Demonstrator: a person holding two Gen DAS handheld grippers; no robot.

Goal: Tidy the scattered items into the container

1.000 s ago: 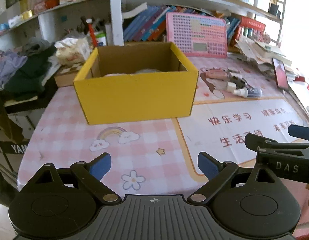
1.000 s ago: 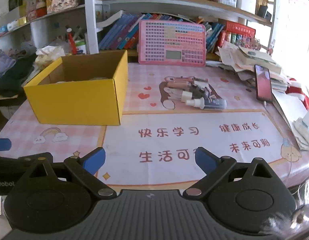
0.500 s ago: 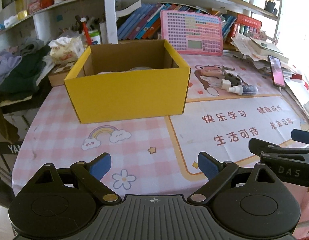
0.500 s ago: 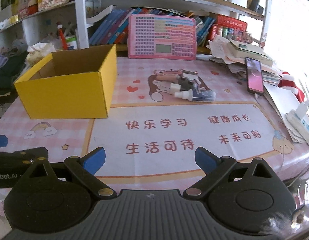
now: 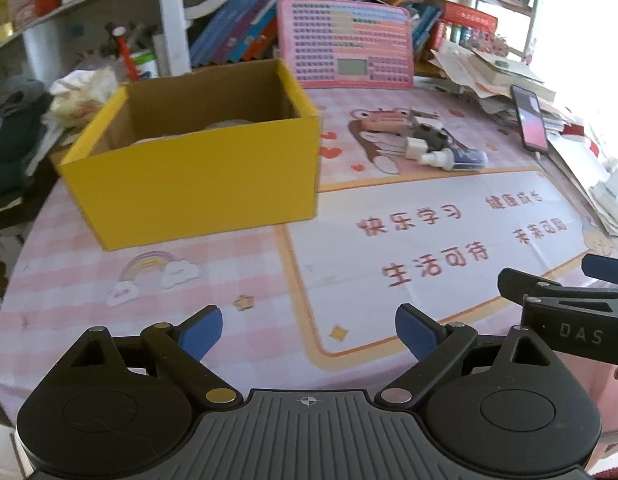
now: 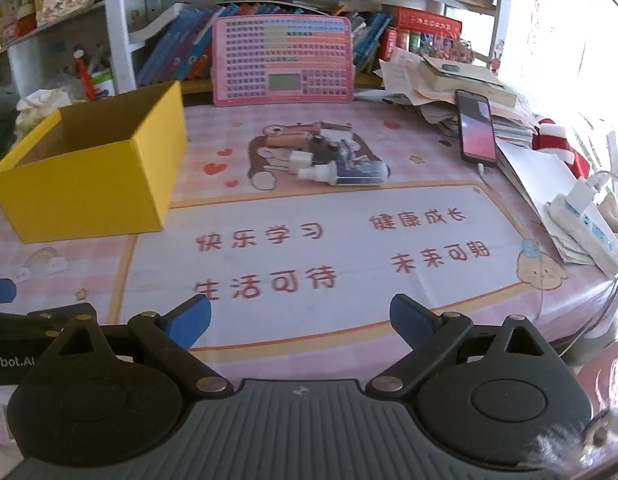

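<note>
Yellow box [image 5: 197, 176] contents show only leftward; both tongs [image 5: 308, 330] [image 6: 300, 318] gape empty.

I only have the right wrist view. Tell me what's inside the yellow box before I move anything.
Observer: The left wrist view looks over the front wall of the yellow box. A pale rounded item already lies on its floor; I cannot tell what it is.
Operator: Now report the left tongs. I see just one blue tip.
Observer: The left tongs are open with nothing between them, above the near part of the table, well short of the box.
</note>
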